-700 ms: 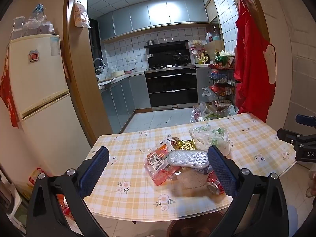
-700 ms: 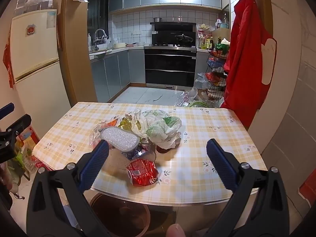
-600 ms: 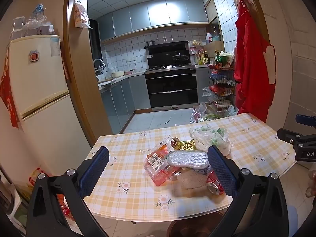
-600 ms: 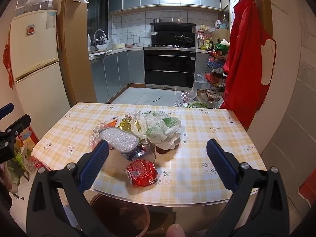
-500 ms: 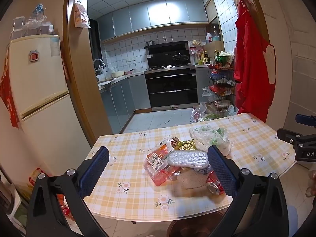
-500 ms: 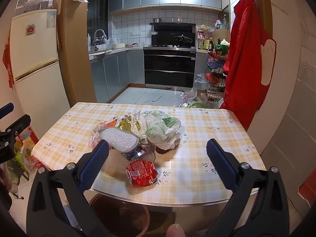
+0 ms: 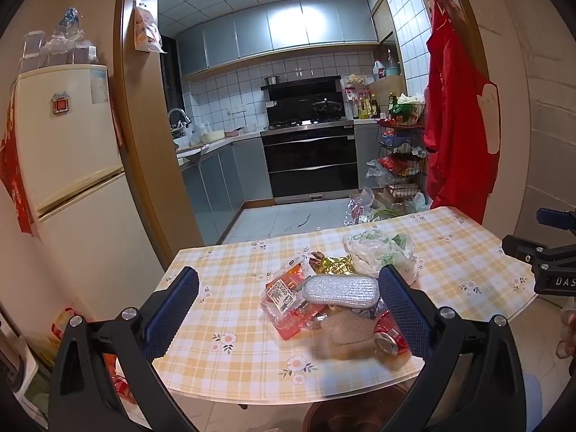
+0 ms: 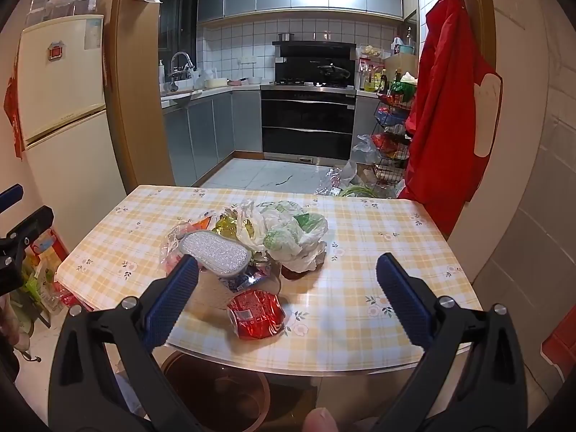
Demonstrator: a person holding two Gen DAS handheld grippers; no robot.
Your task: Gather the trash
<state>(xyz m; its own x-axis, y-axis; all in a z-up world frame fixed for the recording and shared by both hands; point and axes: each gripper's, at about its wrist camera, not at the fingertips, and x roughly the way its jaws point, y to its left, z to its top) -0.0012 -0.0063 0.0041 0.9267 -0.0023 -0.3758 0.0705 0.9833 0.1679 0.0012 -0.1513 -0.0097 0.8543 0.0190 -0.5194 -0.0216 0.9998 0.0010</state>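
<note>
We see the trash heaped together near the front edge of the table with the yellow checked floral cloth (image 8: 360,252). A crushed red drink can (image 8: 256,309) lies on its side closest to that edge, its silver end (image 7: 384,342) showing from the left view. Just behind it a grey glittery oblong pad (image 8: 216,252) rests on top of the heap, tilted. Under its left end lies a clear orange-red plastic wrapper with a white label (image 7: 286,297). Behind sits a crumpled gold foil wrapper (image 7: 333,264), touching a white crumpled plastic bag with green print (image 8: 291,237). A flat brown paper piece (image 7: 347,327) lies beside the can.
</note>
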